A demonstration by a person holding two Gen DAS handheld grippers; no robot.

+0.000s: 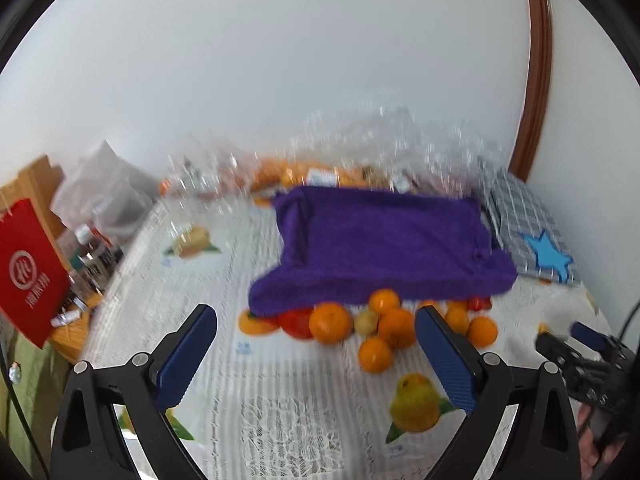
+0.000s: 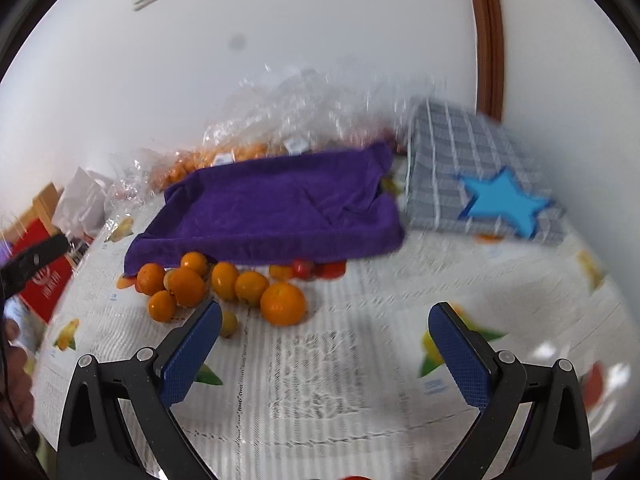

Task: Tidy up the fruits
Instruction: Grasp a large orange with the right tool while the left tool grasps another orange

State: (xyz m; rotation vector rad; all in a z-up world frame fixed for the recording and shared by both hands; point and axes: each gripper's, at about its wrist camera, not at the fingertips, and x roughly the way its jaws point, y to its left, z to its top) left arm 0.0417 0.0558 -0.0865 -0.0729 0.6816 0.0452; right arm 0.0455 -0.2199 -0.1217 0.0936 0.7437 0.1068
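Oranges (image 1: 329, 323) w/ a few red tomatoes (image 1: 297, 323) sit piled on table (image 1: 280, 380) just in front of purple towel (image 1: 380, 240). Left tool (image 1: 316, 356) & right tool (image 2: 325, 354) both open, empty. Fruit round, firm-ish, rolls easily; tomatoes bruise. Grip across widest middle, gently.

One purple towel (image 2: 276, 204), one blue star (image 2: 504, 200), two grippers

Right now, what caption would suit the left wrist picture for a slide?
Open left tool above a lace tablecloth, facing oranges piled against a purple towel.
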